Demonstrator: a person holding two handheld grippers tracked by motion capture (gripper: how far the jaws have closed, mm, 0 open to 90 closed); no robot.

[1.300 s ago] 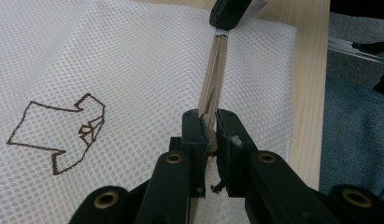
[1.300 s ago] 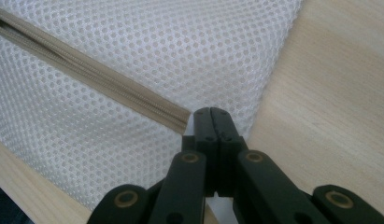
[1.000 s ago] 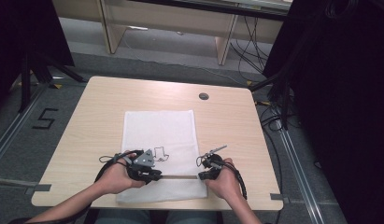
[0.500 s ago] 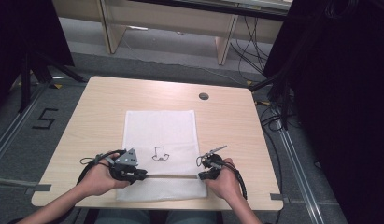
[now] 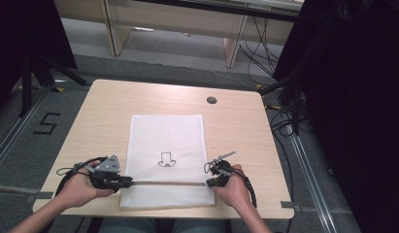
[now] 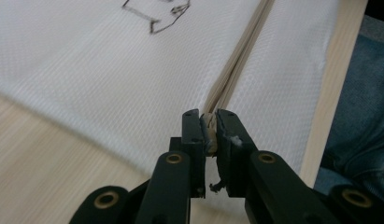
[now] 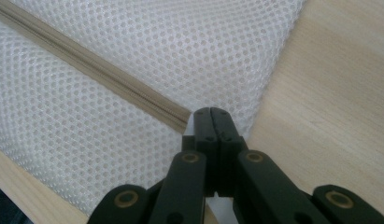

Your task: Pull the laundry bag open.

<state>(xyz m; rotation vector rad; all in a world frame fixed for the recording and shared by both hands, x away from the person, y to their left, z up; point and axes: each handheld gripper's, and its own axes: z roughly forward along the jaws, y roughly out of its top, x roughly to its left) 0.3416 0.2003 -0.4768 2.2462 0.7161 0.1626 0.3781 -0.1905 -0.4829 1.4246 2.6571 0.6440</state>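
A white mesh bag [image 5: 166, 136] lies flat on the wooden table [image 5: 236, 126], with a small black drawing [image 5: 166, 160] on it. A beige zipper [image 5: 168, 183] runs across its near end. My left gripper [image 5: 125, 183] is at the zipper's left end, shut on the zipper pull [image 6: 209, 130]. In the left gripper view the zipper [image 6: 236, 60] stretches away from the jaws. My right gripper [image 5: 209, 183] is at the zipper's right end. In the right gripper view its jaws [image 7: 211, 114] are pressed together on the bag's edge, beside the zipper [image 7: 87, 70].
A round cable hole [image 5: 211, 100] sits in the table's far right part. Bare wood lies to either side of the bag. The table's near edge runs just behind my hands, and a person's blue-clad leg [image 6: 362, 116] is below it.
My left gripper has slid left along the zipper with the pull, from near the bag's middle to its left edge. The right gripper has stayed in place.
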